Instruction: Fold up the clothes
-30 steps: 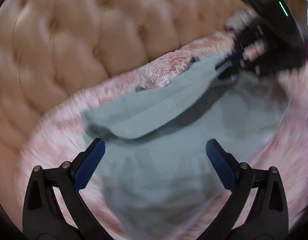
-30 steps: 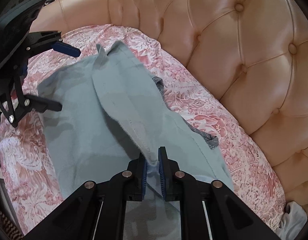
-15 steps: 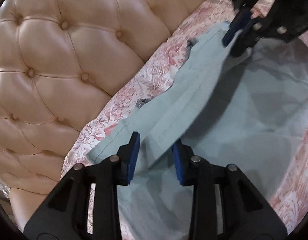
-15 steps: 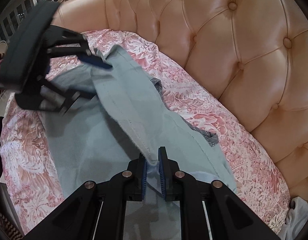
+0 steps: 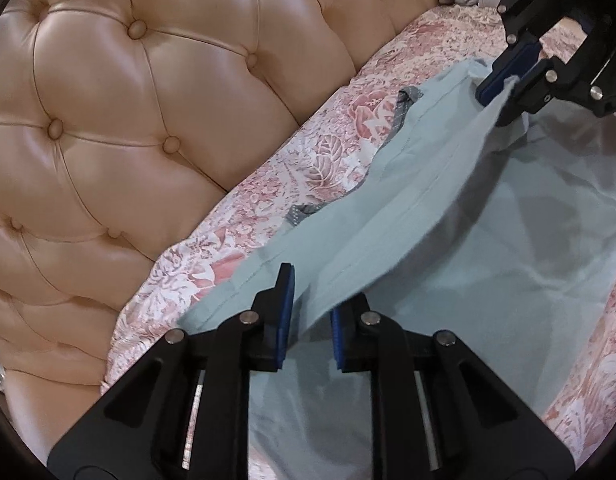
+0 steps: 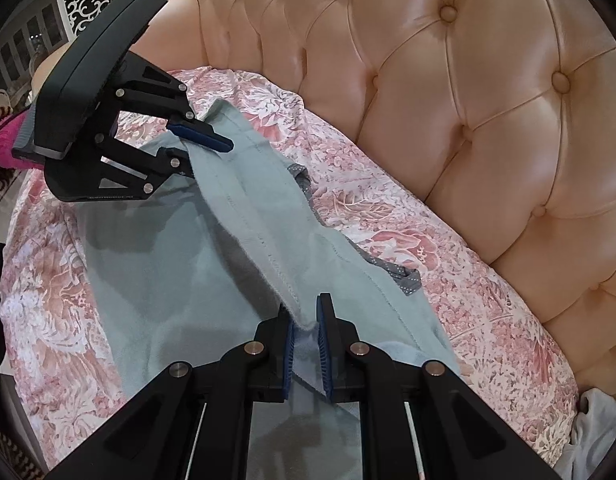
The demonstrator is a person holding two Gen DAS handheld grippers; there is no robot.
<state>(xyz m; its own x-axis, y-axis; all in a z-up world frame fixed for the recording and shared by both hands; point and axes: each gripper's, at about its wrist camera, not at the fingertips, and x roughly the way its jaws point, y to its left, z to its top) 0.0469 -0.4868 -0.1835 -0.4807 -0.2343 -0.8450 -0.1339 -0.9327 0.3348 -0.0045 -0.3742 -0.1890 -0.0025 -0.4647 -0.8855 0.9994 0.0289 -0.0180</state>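
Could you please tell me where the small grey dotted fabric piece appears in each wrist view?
Left wrist: grey dotted fabric peeks from under the blue garment edge, upper centre-right; another bit shows at centre.
Right wrist: it lies centre-right, at the garment's edge beside the sofa back.
Shared landmark: tufted sofa back.

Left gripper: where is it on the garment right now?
The left gripper sits upper left in the right wrist view, its jaws around the far end of the light blue garment's raised hem, above the floral cover.

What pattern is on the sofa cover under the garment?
Pink-and-white floral sofa cover, clearest in the right wrist view.
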